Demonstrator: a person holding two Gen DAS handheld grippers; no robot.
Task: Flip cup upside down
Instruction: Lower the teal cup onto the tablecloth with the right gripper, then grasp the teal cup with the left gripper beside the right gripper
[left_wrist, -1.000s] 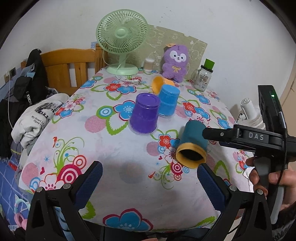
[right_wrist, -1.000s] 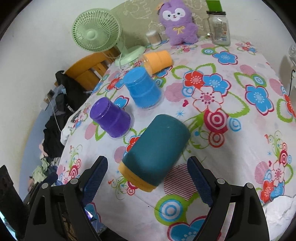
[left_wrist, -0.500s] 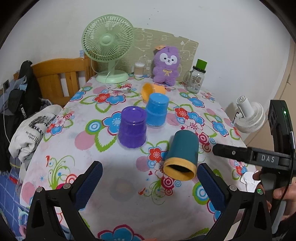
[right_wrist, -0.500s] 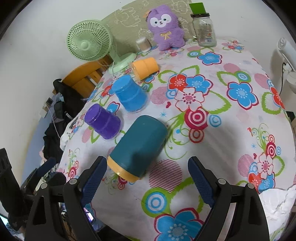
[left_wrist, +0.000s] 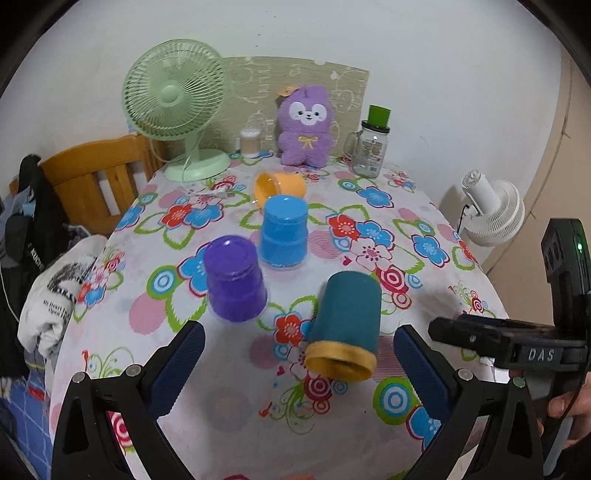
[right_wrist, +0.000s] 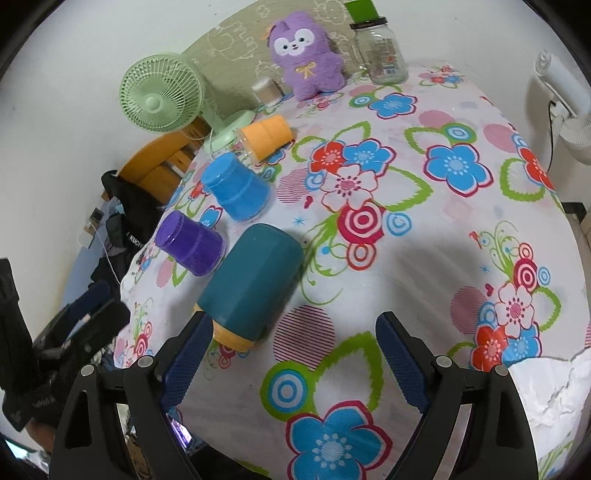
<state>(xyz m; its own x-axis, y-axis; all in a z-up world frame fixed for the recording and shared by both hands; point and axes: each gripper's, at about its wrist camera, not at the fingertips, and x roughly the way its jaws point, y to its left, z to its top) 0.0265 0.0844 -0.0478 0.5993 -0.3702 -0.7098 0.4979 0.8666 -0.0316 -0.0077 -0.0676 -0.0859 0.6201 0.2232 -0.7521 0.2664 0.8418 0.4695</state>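
On the bench (left_wrist: 461, 295), under a white cloth printed with bright flowers, everything stands or lies in a loose line from far to near. Largest is the green desk fan (left_wrist: 173, 92) at the far left edge, with a wooden chair (left_wrist: 92, 177) behind it to the left. To its right, against the far wall, sits a purple plush toy (left_wrist: 304, 125), and right of that a glass jar with a green lid (left_wrist: 371, 147). A white fan (left_wrist: 491, 210) stands off the bench at the right.

The teal cup (left_wrist: 347, 321) with a yellow rim lies on its side at the near middle of the bench, mouth toward the near edge. Just left of it a purple cup (left_wrist: 234, 280) stands upside down, and beyond that a blue cup (left_wrist: 284, 232) is upside down too. Farther still an orange cup (left_wrist: 280, 184) lies on its side.

The left claw (left_wrist: 297, 365) is spread wide and holds nothing, its blue pads either side of the teal cup's mouth in that view, apart from it. The right claw (right_wrist: 291, 358) is also spread and empty; in the right wrist view its left pad sits just beside the cup's yellow rim, though whether it touches I cannot tell. The right claw's black body shows at the right in the left wrist view (left_wrist: 517, 343).
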